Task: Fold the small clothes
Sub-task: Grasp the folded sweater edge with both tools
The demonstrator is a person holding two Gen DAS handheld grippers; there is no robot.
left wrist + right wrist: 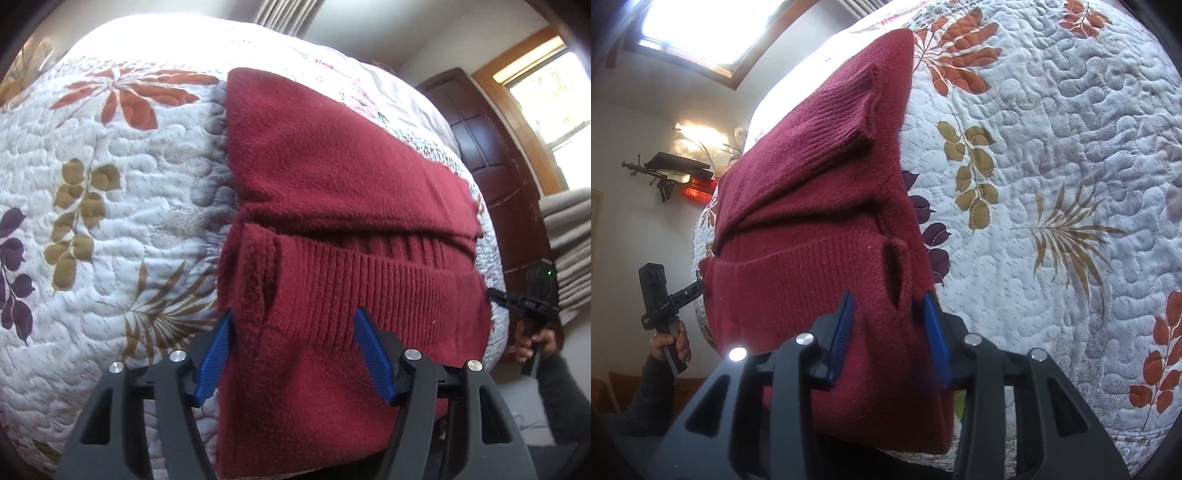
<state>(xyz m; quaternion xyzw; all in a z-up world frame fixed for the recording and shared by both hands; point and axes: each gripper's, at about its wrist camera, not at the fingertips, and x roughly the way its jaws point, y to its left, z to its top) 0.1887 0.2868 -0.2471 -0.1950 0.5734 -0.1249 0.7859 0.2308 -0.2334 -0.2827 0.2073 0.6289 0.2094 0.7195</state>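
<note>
A dark red knitted sweater (332, 177) lies folded on the bed, a ribbed band across its middle. In the left wrist view my left gripper (295, 350) stands open, low over the sweater's near left corner. One blue finger (218, 350) is over the quilt and the other is over the knit. My right gripper (889, 332) is also open, with the sweater's (812, 206) near right edge and a small slit in the knit between its fingers. Each view shows the other gripper at the sweater's far side edge: the right gripper (517, 302) and the left gripper (679, 295), both held by hands.
The white quilt (110, 206) with orange, olive and purple leaf prints covers the bed (1052, 184). A dark wooden door (491, 158) and a window stand beyond the bed on the right. A wall lamp and a small shelf (676, 166) hang on the far wall.
</note>
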